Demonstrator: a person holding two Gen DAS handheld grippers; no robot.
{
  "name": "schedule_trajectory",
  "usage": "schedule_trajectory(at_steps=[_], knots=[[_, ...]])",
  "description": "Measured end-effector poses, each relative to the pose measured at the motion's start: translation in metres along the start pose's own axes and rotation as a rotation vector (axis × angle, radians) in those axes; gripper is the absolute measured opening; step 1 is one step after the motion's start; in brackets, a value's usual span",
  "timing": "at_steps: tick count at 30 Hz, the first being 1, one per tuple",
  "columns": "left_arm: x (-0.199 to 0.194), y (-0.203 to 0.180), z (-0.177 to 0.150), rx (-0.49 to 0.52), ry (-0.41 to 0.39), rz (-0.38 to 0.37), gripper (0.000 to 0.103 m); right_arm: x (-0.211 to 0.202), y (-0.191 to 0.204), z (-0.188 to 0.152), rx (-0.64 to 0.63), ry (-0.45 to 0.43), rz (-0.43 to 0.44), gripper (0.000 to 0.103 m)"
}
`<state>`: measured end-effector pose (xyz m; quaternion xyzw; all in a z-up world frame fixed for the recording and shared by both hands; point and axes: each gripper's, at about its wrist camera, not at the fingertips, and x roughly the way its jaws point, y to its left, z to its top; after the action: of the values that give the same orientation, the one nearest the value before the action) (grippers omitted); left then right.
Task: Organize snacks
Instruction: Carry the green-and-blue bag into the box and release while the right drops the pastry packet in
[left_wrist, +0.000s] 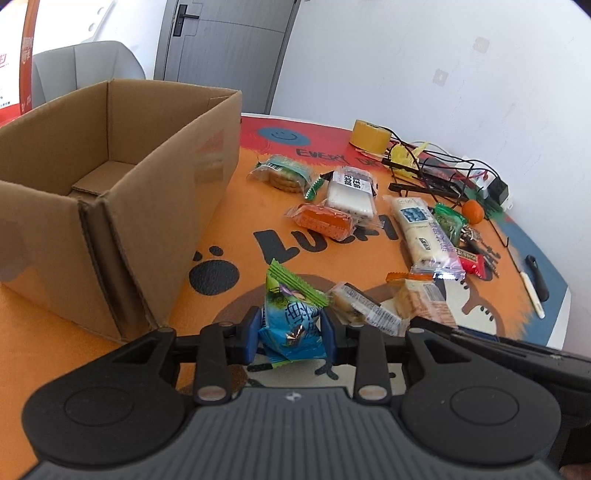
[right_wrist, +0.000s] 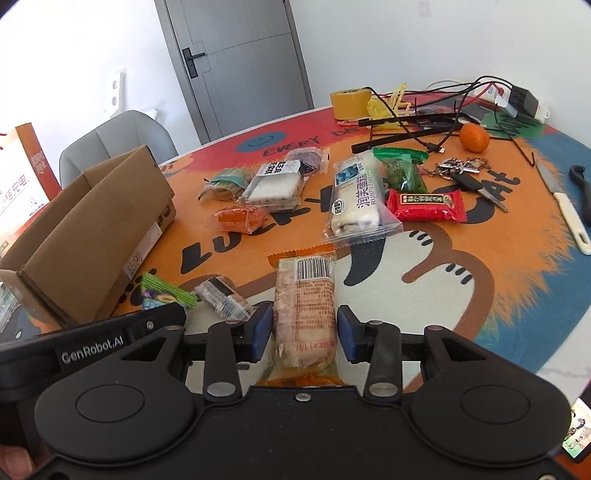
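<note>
So the left gripper (left_wrist: 290, 334) has its jaws clamped on a blue-and-green snack packet (left_wrist: 291, 317), lifted just off the table (left_wrist: 229, 229) next to the open cardboard box (left_wrist: 110, 192). The right gripper (right_wrist: 304, 332) sits around a long biscuit pack with an orange edge (right_wrist: 304, 310), but there's a gap on the right pad side, so the jaws look released. The other snacks are scattered mid-table, like the white cake bar (right_wrist: 354, 195) and red packet (right_wrist: 424, 205)
</note>
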<state>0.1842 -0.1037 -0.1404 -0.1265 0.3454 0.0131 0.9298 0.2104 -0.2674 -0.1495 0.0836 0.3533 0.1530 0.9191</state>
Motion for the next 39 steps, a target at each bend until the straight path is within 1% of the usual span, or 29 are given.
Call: schedule_trajectory(at_steps=[7,8,9,11,14,19,27,32,39], knots=[[0.003,-0.005,-0.001,0.034,-0.013,0.010,0.039,0.003,0.005,-0.001,-0.022,-0.013,-0.013,0.041],[0.003,-0.006,-0.001,0.039,-0.015,0.014,0.039,0.003,0.006,-0.001,-0.024,-0.014,-0.014,0.039],[0.004,-0.007,-0.001,0.044,-0.016,0.015,0.038,0.004,0.006,-0.001,-0.026,-0.016,-0.014,0.036],[0.003,-0.006,-0.001,0.043,-0.013,0.014,0.033,0.004,0.006,-0.002,-0.023,-0.018,-0.005,0.036],[0.000,-0.002,0.001,0.018,0.000,-0.008,0.032,0.001,0.004,-0.001,0.003,-0.019,0.023,0.036],[-0.015,-0.002,0.006,0.016,-0.038,-0.020,0.031,-0.009,0.005,0.004,0.014,-0.055,0.035,0.036],[-0.050,-0.001,0.024,0.014,-0.128,-0.045,0.031,-0.024,0.015,0.015,0.011,-0.108,0.068,0.036],[-0.067,0.006,0.035,0.007,-0.169,-0.042,0.031,-0.032,0.025,0.023,0.002,-0.138,0.085,0.036],[-0.083,0.022,0.048,-0.017,-0.214,-0.021,0.031,-0.038,0.050,0.033,-0.037,-0.168,0.111,0.036]])
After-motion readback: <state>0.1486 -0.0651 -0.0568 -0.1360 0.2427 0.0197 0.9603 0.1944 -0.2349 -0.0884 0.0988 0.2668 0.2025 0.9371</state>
